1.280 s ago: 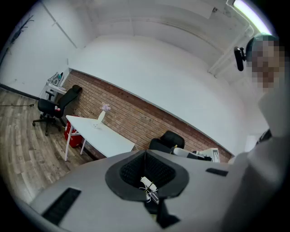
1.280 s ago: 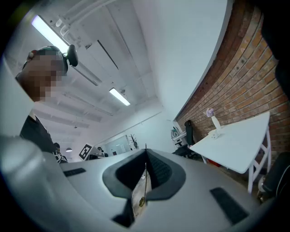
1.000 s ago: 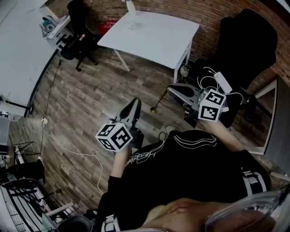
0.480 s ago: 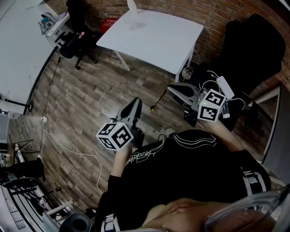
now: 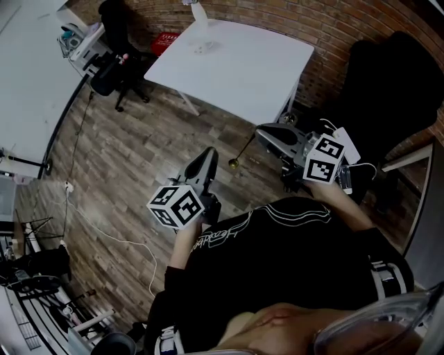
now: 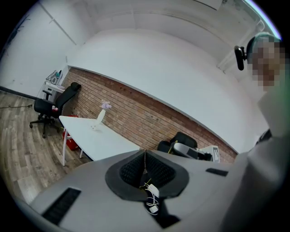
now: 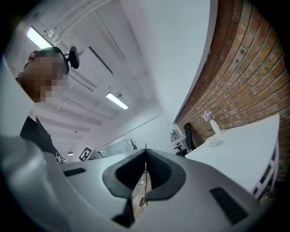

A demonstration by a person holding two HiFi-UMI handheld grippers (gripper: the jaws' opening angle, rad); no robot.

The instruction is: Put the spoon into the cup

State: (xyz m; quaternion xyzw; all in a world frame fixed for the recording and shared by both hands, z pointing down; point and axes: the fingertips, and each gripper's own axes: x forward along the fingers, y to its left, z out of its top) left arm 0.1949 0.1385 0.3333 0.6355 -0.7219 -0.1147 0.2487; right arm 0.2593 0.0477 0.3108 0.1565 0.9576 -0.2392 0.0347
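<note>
Right tool [image 5: 262,132] is pinched on the thin gold spoon [image 5: 242,151], whose bowl hangs over the wood-plank floor [image 5: 139,152]. My left tool [image 5: 207,156] is pressed together, empty. Beyond them a white surface [image 5: 236,62] stands against the brick wall [image 5: 333,21], carrying a flower vase [image 5: 199,12].

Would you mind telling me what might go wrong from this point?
The spoon hangs by its thin handle from the shut right gripper; it might swing or slip. The vase stands close to the small clear item on the white table, so it could be knocked over.
</note>
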